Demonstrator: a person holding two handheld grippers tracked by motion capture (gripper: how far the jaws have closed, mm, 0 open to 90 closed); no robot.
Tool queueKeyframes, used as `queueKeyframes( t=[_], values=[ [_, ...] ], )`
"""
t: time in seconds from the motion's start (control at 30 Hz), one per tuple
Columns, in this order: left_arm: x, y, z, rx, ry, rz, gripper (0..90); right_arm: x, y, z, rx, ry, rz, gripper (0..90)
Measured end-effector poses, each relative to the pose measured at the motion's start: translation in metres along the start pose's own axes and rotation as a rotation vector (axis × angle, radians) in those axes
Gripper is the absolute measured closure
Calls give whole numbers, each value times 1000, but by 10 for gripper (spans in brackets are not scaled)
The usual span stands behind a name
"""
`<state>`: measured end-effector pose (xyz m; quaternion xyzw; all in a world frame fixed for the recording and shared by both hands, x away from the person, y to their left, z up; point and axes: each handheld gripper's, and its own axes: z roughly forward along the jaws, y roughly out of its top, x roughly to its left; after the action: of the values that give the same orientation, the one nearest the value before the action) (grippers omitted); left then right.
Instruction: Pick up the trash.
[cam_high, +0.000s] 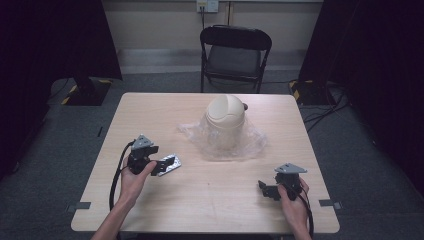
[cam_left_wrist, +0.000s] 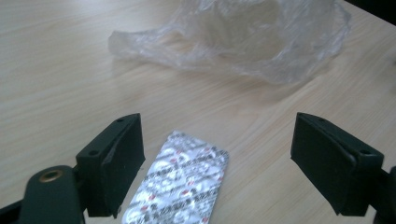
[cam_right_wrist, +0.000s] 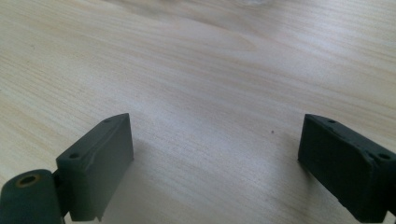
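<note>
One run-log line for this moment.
left gripper: open over blister pack | right gripper: open, nothing between | bin on plastic bag

The table (cam_high: 150, 115) is pale wood with a fine, straight grain in light tan streaks. On it lies a blister pack (cam_left_wrist: 180, 186), shiny silver foil printed with small red and dark marks in a repeating pattern. The bin (cam_high: 226, 120) at the table's twelve o'clock side is plain beige with a dark knob, and the plastic bag (cam_high: 252, 142) around it is clear and colourless with whitish creases. The left claw (cam_left_wrist: 215, 161) and right claw (cam_right_wrist: 217, 163) are matt black, each topped by a grey plate. The chair (cam_high: 235, 50) is black with a grey seat. The floor (cam_high: 60, 145) is dark grey.
</note>
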<state>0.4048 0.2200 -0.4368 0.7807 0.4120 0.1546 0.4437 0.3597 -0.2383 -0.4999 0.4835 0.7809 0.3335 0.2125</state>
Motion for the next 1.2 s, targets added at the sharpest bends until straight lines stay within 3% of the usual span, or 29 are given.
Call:
queueKeyframes(
  t=[0.3,0.37,0.53,0.7,0.73,0.8,0.9,1.1,1.17,1.2],
  values=[
    [-9,24,9,-34,-31,45,182,0,0,0,0,0,0,92],
    [-14,32,14,-31,-32,95,174,0,0,0,0,1,-1,92],
    [-17,47,22,-52,-78,86,168,0,0,0,0,0,0,92],
    [-19,59,25,-67,-88,95,167,0,0,0,0,0,0,92],
    [-19,63,27,-72,-105,72,167,0,0,0,0,0,0,92],
    [-19,66,29,-79,-88,85,170,0,0,0,0,0,0,92],
    [-17,68,33,-78,-93,73,181,0,0,0,0,1,-1,92],
    [-21,80,44,-82,-97,102,186,0,0,0,0,0,-1,92],
    [-23,85,48,-83,-108,108,186,0,0,0,0,-1,0,92],
    [-24,91,51,-106,-131,111,186,0,0,0,0,0,-1,92]
  ],
)
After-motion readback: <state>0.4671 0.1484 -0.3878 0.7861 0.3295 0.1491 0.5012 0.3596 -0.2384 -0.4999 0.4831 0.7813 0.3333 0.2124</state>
